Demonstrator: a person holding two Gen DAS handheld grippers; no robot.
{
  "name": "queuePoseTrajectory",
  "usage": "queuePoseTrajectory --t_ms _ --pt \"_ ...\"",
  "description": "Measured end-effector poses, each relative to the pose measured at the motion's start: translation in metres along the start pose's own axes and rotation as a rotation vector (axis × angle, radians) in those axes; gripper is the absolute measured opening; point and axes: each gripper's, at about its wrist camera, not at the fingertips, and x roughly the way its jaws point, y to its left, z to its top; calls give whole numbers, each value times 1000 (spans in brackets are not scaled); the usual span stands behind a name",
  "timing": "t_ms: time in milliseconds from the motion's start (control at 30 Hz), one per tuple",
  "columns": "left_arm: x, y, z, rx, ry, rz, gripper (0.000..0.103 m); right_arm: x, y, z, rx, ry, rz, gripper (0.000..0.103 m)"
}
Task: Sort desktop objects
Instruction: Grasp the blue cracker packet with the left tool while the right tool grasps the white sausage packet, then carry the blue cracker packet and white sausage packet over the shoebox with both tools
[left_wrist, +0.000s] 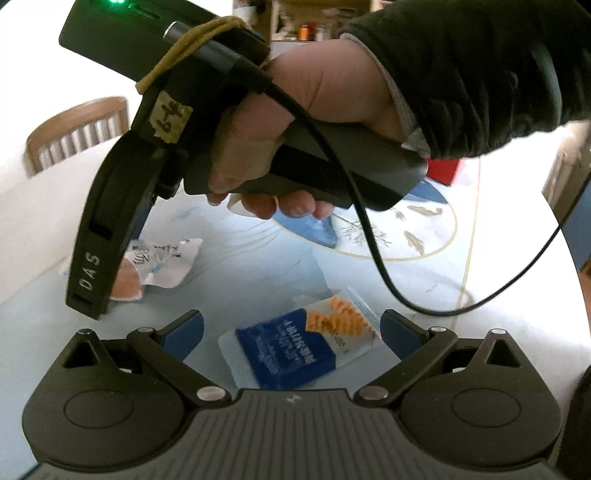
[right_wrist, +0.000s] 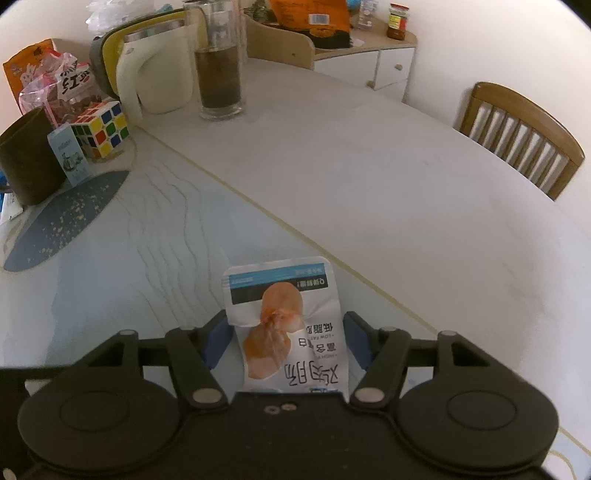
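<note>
A white snack packet (right_wrist: 291, 332) printed with orange meat slices lies on the pale blue table (right_wrist: 147, 258). My right gripper (right_wrist: 286, 339) is shut on it: both blue pads touch its sides and its middle is creased. The left wrist view shows the same packet (left_wrist: 162, 266) behind one right finger (left_wrist: 88, 291), with a person's hand (left_wrist: 325, 96) on the handle. My left gripper (left_wrist: 291, 332) hangs open above a blue and white packet (left_wrist: 299, 350) showing orange pasta spirals. That packet lies flat on the table, and the pads are clear of it.
At the far left stand a Rubik's cube (right_wrist: 101, 129), a small blue box (right_wrist: 70, 158), a dark cup (right_wrist: 26, 158), snack bags (right_wrist: 48, 81), a white jug (right_wrist: 155, 74) and a glass of dark drink (right_wrist: 221, 74). A wooden chair (right_wrist: 517, 136) stands at the right. A black cable (left_wrist: 369, 240) loops over the table.
</note>
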Motion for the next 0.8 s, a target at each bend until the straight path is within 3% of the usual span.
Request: queuePoseTrajectory --t_ms 233,400,800 --pt "7 -3 0 44 14 -15 95 -16 -16 -21 33 25 -34 65" --pt "9 2 2 8 25 5 94 -29 -21 -39 49 39 -51 64" --pt "-2 -33 -8 -55 22 42 81 -64 -31 -86 127 67 -86 63"
